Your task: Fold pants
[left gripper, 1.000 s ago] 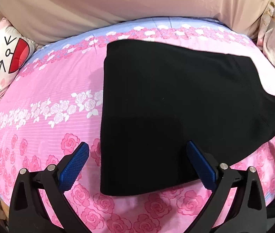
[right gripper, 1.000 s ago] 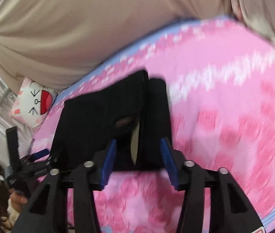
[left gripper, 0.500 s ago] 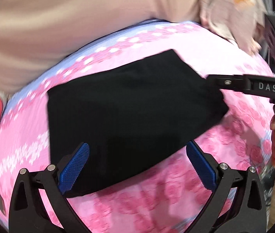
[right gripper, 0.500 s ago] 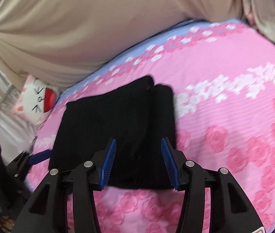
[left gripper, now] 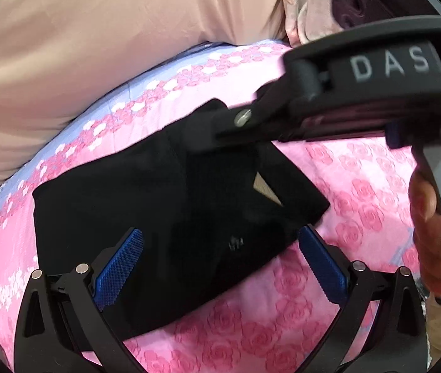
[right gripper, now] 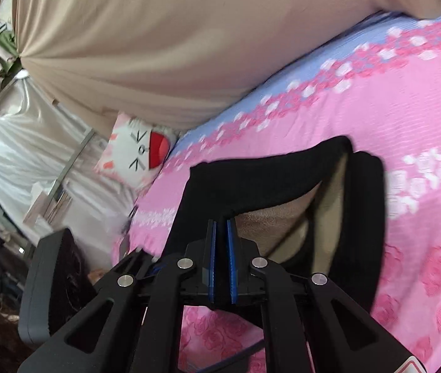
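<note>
Right gripper [right gripper: 221, 258] has just clamped the folded black knit pants [right gripper: 251, 171], apparently the waistband, at six o'clock, ready to fold; left gripper [left gripper: 219, 267] gapes wide

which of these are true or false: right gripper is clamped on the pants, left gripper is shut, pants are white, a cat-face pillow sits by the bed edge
1. The right gripper is clamped on the black pants: true, an edge is lifted, baring the beige lining.
2. The left gripper is shut: false, its jaws are wide apart over the pants, not pressing them.
3. The pants are white: false, black.
4. A cat-face pillow sits beside the pink bedsheet: true.
</note>
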Motion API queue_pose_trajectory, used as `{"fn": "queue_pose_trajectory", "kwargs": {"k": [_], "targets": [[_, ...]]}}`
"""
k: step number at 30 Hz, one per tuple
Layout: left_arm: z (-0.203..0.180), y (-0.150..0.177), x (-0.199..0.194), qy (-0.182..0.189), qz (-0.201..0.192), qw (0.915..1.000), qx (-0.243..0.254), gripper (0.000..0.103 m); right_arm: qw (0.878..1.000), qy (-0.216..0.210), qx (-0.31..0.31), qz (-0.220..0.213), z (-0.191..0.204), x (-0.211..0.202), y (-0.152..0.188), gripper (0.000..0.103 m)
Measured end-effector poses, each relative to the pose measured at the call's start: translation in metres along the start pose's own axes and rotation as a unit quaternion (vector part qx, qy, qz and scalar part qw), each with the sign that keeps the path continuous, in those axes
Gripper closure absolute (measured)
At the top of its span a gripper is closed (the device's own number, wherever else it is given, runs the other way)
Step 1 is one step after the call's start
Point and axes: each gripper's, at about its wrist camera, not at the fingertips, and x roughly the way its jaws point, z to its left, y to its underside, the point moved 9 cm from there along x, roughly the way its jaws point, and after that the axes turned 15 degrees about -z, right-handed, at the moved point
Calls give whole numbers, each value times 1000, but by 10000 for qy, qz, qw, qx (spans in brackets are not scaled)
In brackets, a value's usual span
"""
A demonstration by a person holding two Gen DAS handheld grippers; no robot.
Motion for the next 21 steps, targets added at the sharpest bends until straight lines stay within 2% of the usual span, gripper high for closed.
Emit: {"fn": "queue_pose_trajectory", "kwargs": {"k": [2,4,5,6,8,13,17,21], "targets": [[9,-1,13,-85,36,9998,-168,5,10000,58,54,53,-6,4,2,91],[29,5,27,-299,205,9986,-389,18,9993,194,298,-143,-22,-7,-4,87],[37,9,32,-290,319,9978,-509,33,9986,224,411,-241,-29,-12,-7,82],[45,13,36,-248,420,9965,-678,35,9975,300,491,-406,-39,-21,-11,81],[57,13,36,1,414,9932,-1089,38,9950,675,431,-594,-57,-38,-14,81],[69,9,30,-101,341,9909,-1301,39,9918,1205,31,-423,-67,-35,-4,82],[78,9,26,-42,405,9879,-1497,38,9962,870,7,-107,-53,-7,3,82],[82,10,22,-191,363,9891,-1414,36,9960,859,22,235,-55,25,5,81]]}}
